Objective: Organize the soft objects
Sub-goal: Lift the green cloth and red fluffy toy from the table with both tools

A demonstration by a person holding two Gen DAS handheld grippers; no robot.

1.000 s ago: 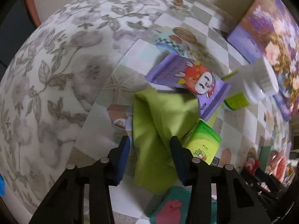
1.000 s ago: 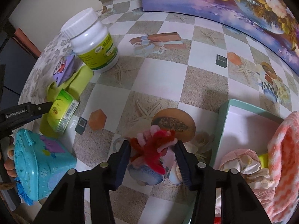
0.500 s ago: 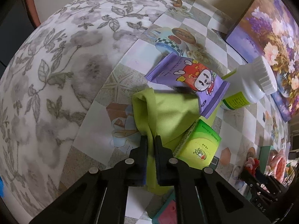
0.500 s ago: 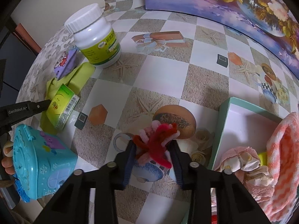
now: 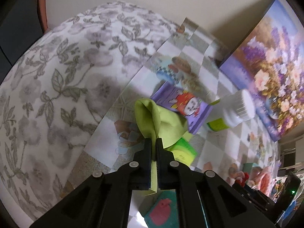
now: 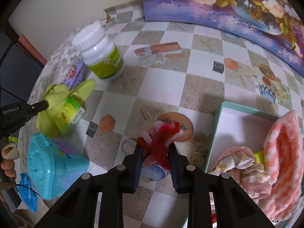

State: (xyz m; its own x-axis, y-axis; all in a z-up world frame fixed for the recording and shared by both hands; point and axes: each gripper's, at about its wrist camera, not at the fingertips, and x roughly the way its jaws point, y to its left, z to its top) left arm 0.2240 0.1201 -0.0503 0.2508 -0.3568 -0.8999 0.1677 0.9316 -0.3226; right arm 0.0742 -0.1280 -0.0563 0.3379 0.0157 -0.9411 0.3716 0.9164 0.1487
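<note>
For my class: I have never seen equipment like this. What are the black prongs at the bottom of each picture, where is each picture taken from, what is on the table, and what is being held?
No robot here: a person holds a two-fingered hand-held gripper in each hand, and a fisheye camera on each looks along its fingers. So one picture is the left wrist view, the other the right.

The left hand-held gripper is shut on a green cloth. The right hand-held gripper is closing its jaws on a red and pink fuzzy bundle.

On the checked tablecloth stand a white bottle, a small green box, a purple packet, a blue toy case and a tray already holding a peach towel. A flower painting leans behind.
</note>
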